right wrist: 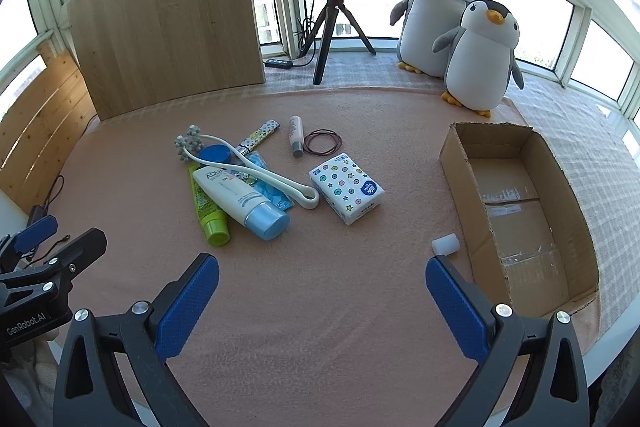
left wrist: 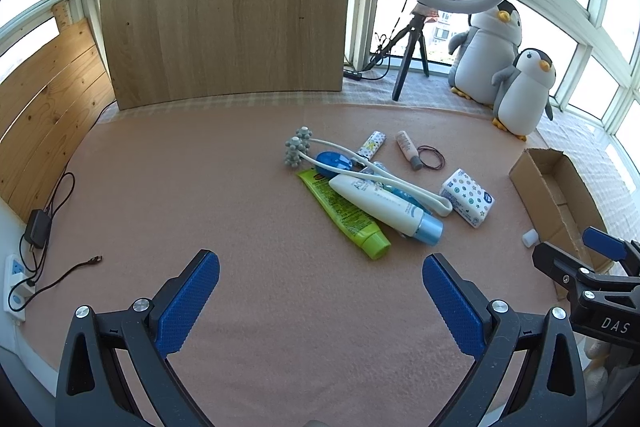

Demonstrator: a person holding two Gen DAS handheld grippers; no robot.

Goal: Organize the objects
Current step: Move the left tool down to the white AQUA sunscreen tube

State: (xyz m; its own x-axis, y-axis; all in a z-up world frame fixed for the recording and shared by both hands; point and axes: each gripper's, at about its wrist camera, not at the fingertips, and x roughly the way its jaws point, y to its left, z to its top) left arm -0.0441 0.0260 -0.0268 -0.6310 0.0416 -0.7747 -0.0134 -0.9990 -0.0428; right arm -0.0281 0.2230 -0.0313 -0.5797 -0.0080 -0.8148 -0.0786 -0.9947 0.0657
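Left hand-held gripper (left wrist: 320, 283) (jaws spread) hovers above pink mat (left wrist: 200, 187).

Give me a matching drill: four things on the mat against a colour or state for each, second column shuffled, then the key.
Things:
1. cardboard box
2. squeeze tube
3. tissue pack
4. hair ties

States:
A. lime green, lying flat
B. dark loops beside the small bottle
C. open and empty
D. white with coloured dots and stars

Pairs: 1-C, 2-A, 3-D, 4-B

Right tool (right wrist: 322, 291) gapes empty above the mat (right wrist: 360, 307), cardboard box (right wrist: 456, 163) beside it.
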